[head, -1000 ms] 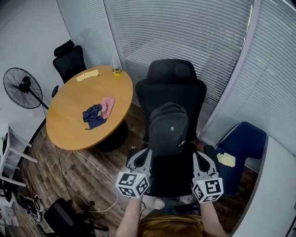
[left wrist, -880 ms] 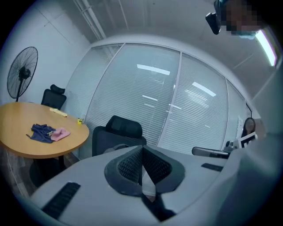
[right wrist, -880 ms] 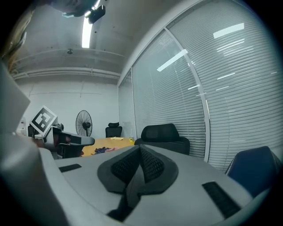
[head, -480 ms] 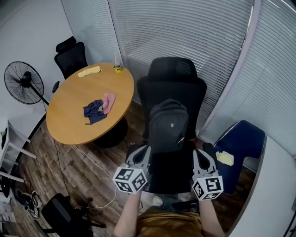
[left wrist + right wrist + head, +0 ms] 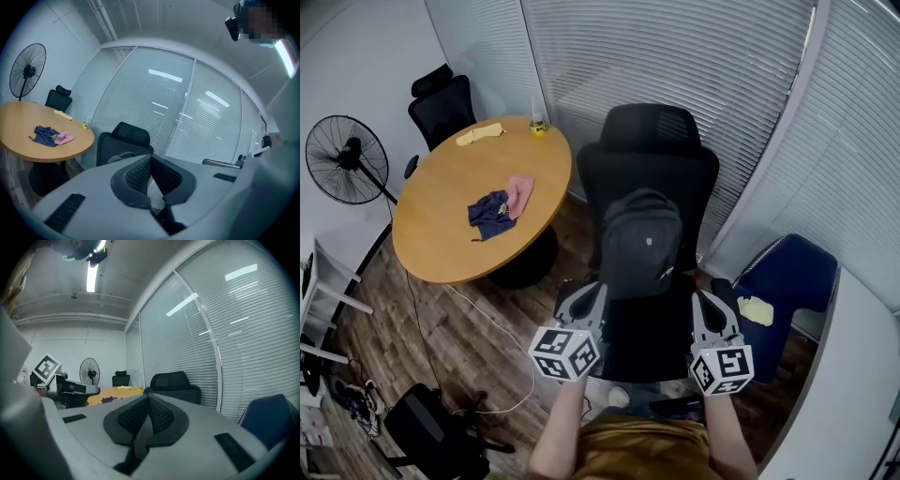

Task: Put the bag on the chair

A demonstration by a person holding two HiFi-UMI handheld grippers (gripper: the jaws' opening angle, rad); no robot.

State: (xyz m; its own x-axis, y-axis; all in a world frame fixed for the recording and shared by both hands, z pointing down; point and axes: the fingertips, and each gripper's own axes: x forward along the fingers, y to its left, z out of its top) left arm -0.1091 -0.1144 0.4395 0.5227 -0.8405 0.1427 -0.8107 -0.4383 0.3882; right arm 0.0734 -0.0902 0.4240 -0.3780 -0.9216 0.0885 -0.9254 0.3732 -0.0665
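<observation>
The bag (image 5: 640, 239) stands upright on the chair (image 5: 652, 141), leaning on its backrest. Both tongs, left (image 5: 584, 298) and right (image 5: 709, 302), are clenched on nothing, just in front of the chair's seat. I'd draw them straight back without bumping the chair, since the bag could slump.

round wooden table (image 5: 450, 239), standing fan (image 5: 347, 173), window blinds (image 5: 675, 56), wood floor (image 5: 389, 314)

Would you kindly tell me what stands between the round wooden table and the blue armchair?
The black high-backed office chair, with the dark grey backpack leaning on its backrest; the head view shows it.
</observation>
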